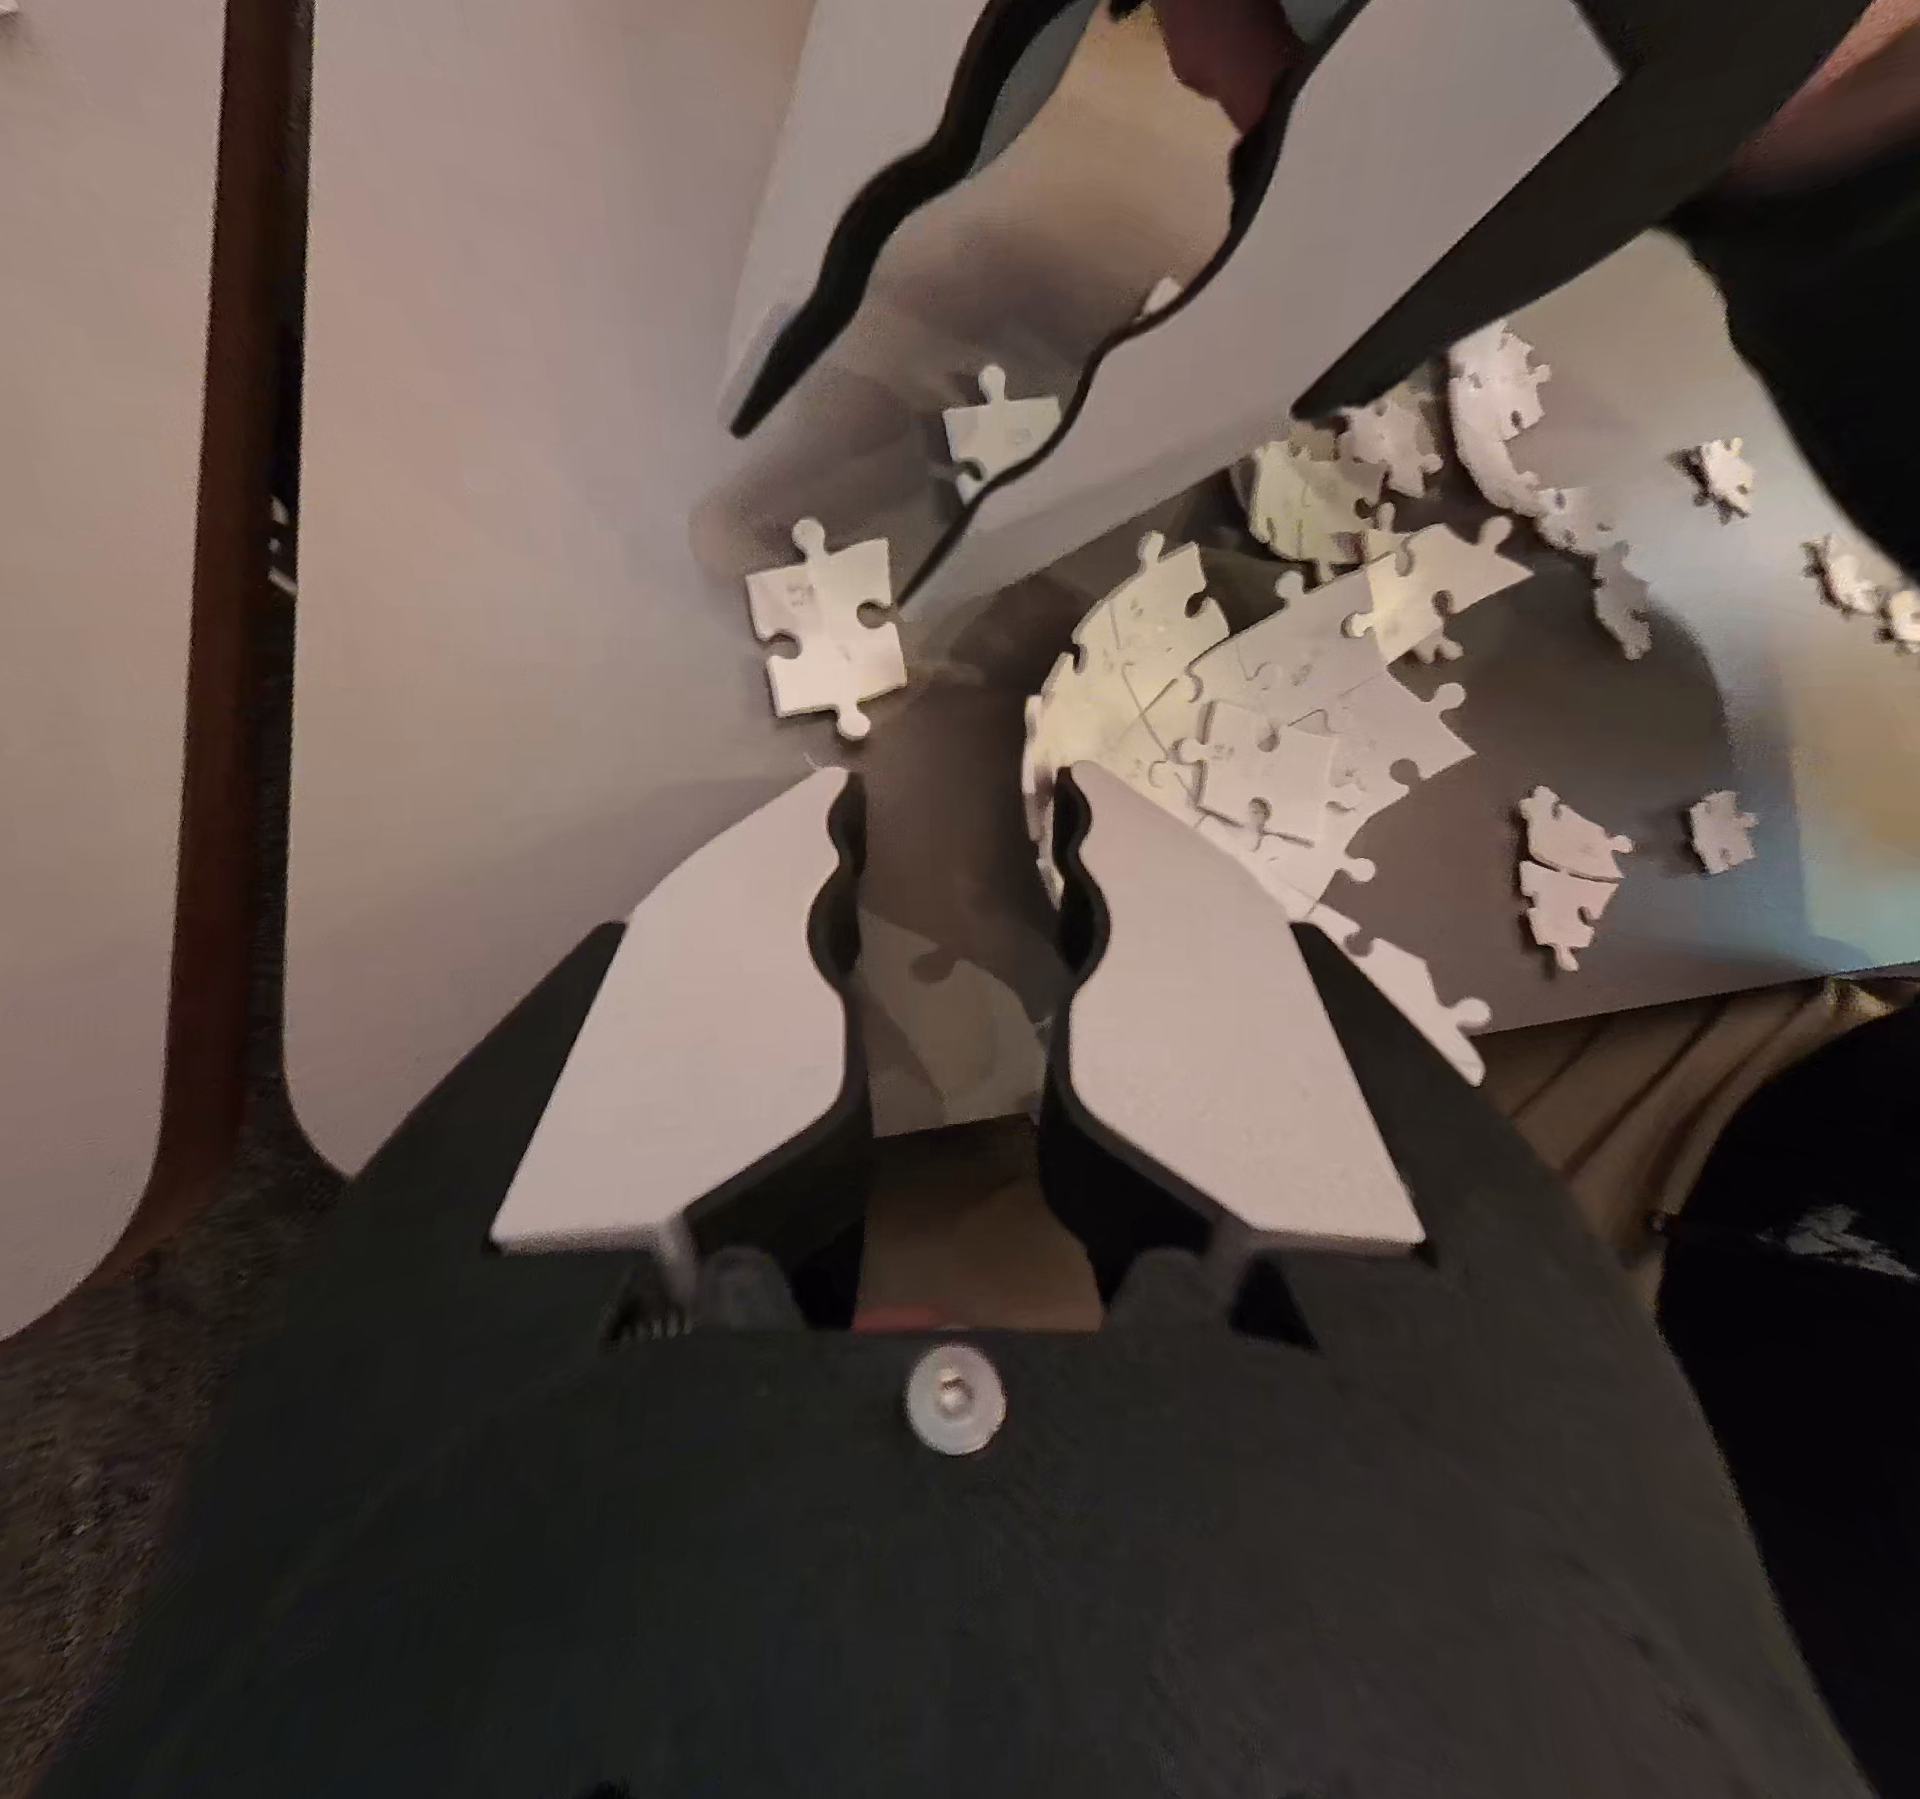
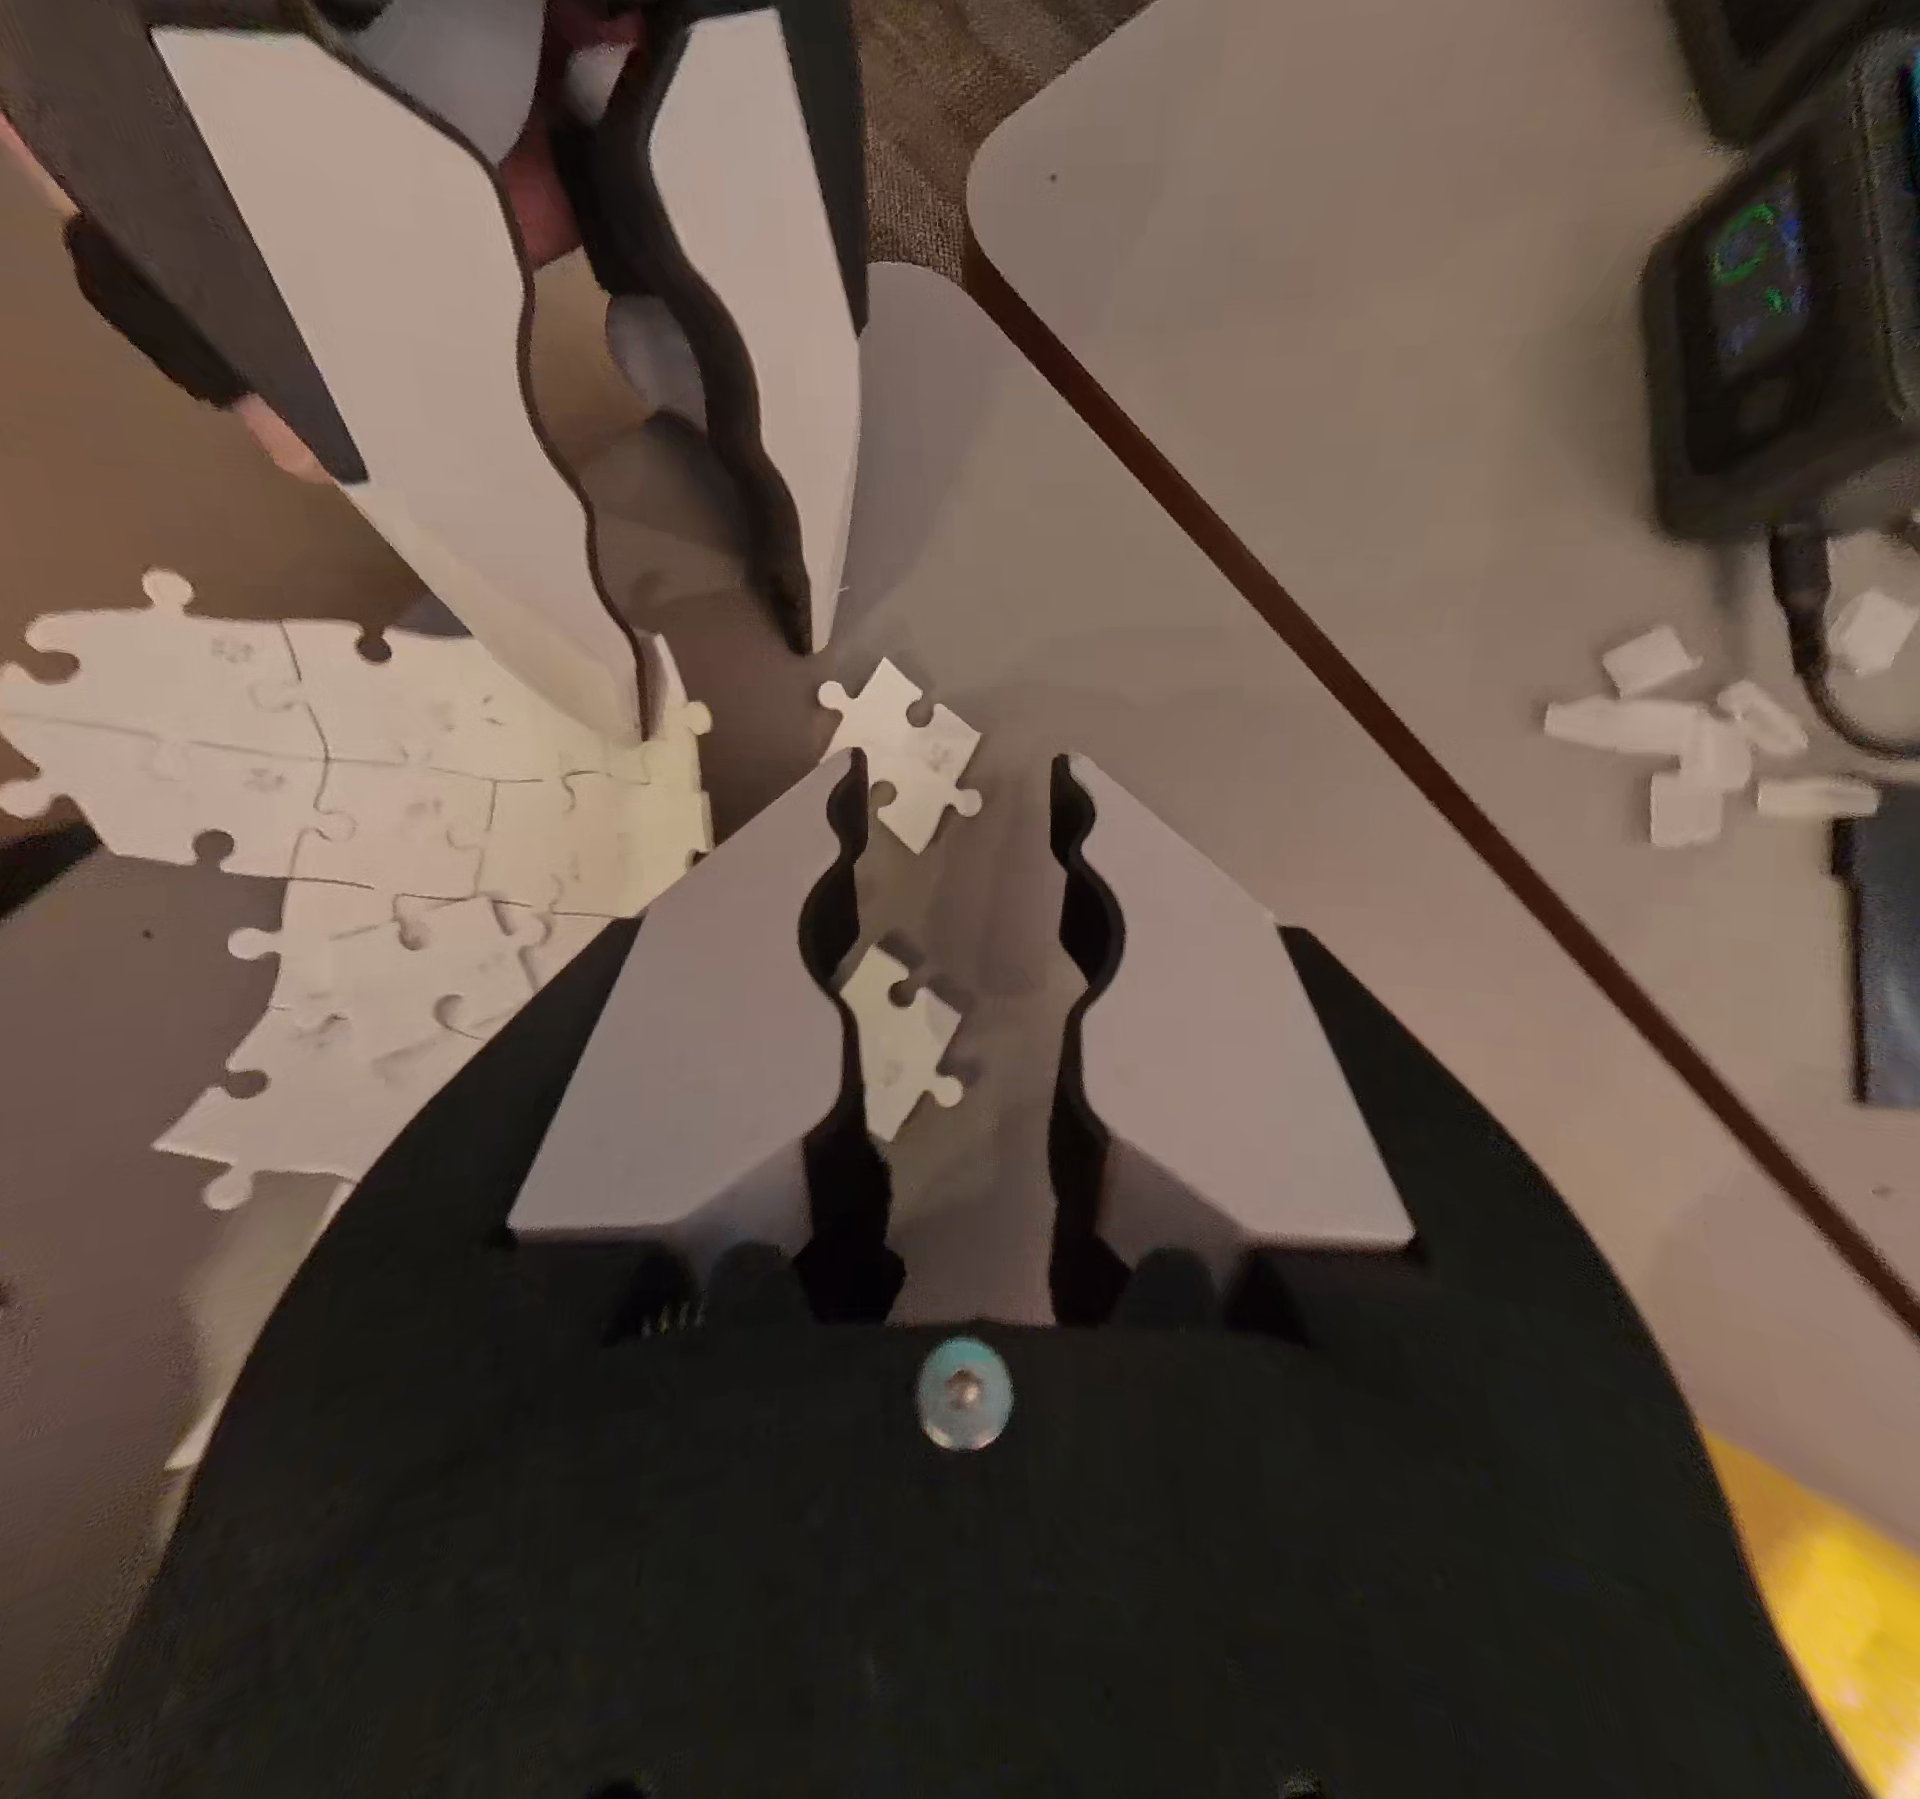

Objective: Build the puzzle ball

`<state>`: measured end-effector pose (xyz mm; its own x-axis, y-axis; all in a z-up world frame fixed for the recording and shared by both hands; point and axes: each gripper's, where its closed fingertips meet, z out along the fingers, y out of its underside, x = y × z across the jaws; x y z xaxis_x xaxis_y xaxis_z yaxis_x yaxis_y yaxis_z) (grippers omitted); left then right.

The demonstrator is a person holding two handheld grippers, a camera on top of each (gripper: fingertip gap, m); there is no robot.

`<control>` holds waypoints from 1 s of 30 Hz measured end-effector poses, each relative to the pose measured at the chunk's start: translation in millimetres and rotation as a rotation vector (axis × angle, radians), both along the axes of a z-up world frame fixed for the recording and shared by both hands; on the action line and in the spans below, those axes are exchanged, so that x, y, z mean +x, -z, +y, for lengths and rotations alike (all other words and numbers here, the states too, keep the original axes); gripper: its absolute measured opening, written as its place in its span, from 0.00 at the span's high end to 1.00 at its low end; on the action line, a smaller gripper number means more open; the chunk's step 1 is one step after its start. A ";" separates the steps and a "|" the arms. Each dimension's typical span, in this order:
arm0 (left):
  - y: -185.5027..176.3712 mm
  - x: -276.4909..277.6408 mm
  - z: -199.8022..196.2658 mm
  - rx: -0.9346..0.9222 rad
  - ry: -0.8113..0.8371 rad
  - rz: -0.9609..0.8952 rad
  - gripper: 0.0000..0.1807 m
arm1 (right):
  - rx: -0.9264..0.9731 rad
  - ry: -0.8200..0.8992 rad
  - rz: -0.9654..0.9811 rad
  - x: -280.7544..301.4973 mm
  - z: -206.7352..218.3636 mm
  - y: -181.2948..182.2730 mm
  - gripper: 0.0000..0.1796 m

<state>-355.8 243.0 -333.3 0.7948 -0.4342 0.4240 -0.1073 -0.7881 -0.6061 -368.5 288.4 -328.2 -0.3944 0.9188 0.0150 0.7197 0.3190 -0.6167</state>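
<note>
A partly joined, curved section of white puzzle pieces [image 1: 1278, 741] lies on the white table and also shows in the right wrist view [image 2: 364, 814]. One loose piece [image 1: 831, 637] [image 2: 925, 741] lies just beyond my left gripper [image 1: 961, 793], which is open and empty, with one fingertip at the section's edge. My right gripper [image 2: 958, 773] is open and empty above the table. A second loose piece [image 2: 899, 1032] [image 1: 992, 430] lies beneath its gap. Each gripper shows in the other's view, the right [image 1: 821, 513] and the left [image 2: 722, 689].
Several loose pieces [image 1: 1558, 845] are scattered past the section. A dark gap with a brown edge [image 2: 1351, 689] separates this table from a second one, which holds dark devices with lit screens [image 2: 1745, 295], cables and small white bits [image 2: 1704, 752]. Carpet [image 1: 83, 1437] lies below.
</note>
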 end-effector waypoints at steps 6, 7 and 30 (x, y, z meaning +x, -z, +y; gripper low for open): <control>0.9 -9.5 3.6 0.038 -0.010 0.097 0.74 | 0.013 -0.202 -0.025 -3.8 -14.6 6.3 0.83; 0.8 -11.1 5.0 0.045 -0.016 0.106 0.72 | 0.023 -0.211 -0.044 -3.8 -14.3 9.8 0.81; 3.4 -21.4 18.1 0.071 -0.021 0.210 0.63 | -0.340 0.070 -0.015 4.8 -4.5 -6.5 1.00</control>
<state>-377.2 261.1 -336.7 0.8717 -0.4392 0.2171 -0.2209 -0.7479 -0.6260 -363.7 283.9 -321.8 -0.3277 0.8954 -0.3015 0.7422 0.0465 -0.6685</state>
